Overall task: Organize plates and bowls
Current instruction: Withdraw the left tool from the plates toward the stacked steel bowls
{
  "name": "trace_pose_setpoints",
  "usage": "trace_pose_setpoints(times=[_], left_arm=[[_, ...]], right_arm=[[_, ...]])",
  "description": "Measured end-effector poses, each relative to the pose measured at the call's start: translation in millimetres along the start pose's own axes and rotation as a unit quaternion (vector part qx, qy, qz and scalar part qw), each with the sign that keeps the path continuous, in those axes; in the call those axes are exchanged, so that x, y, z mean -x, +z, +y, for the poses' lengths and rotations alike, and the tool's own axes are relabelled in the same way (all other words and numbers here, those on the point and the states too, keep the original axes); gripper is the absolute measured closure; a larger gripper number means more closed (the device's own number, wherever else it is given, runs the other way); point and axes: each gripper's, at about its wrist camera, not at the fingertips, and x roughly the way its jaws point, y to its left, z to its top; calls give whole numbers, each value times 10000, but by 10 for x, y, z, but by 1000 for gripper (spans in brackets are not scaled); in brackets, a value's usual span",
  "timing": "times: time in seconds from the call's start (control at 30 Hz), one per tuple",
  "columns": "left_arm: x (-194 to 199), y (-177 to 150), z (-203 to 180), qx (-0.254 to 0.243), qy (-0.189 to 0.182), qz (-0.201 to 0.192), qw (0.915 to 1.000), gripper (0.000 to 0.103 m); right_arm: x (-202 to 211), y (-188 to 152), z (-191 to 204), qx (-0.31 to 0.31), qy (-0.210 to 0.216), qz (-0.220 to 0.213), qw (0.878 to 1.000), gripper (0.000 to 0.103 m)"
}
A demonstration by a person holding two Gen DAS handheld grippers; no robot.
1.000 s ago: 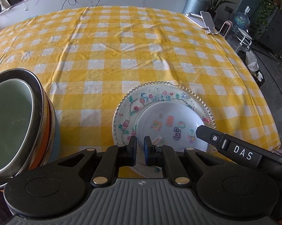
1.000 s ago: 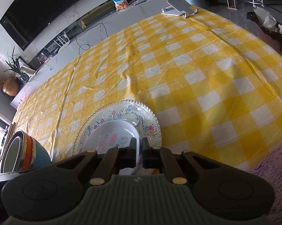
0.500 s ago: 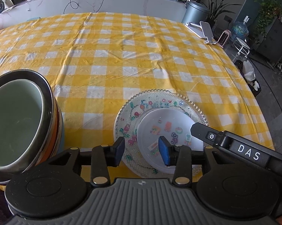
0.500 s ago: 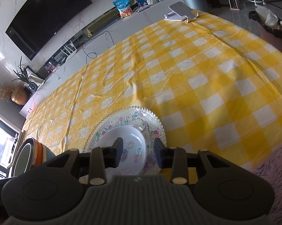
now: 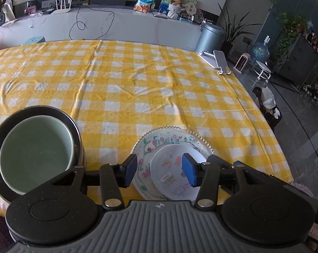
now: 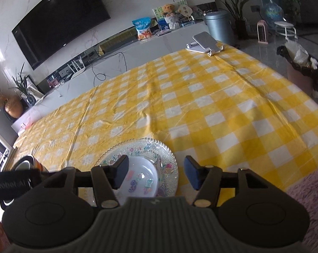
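Table with yellow checked cloth point(image 5: 137, 88) fills both views. Bowl stack point(image 5: 35, 154) sits at its near left edge: pale green bowl point(image 5: 34, 149) nested in a dark-rimmed metal one, orange band showing lower on the stack in the right wrist view point(image 6: 37, 165). Just right of the stack, apart from it, beaded glass plate point(image 5: 171, 139) lies flat on the cloth. Small white plate point(image 5: 171, 172) with cartoon stickers rests on top of it, off-centre toward the near side. Phone stand point(image 5: 219, 61) at the far right corner, well apart. Left gripper point(image 5: 162, 171) above the small plate, jaws opening, nothing pinched, pads clear of both plates. Right gripper point(image 6: 156, 171) above the plates' right edge, jaws opening too, holding nothing.
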Motion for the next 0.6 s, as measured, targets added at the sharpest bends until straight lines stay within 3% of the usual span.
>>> trace_pose_setpoints(times=[0.33, 0.6], left_arm=[[366, 14, 350, 142, 387, -643, 9971, 44], [621, 70, 828, 888, 488, -1051, 9893, 42]], right_arm=[[-6, -281, 361, 996, 128, 484, 9938, 44], [-90, -365, 447, 1256, -35, 591, 9903, 44]])
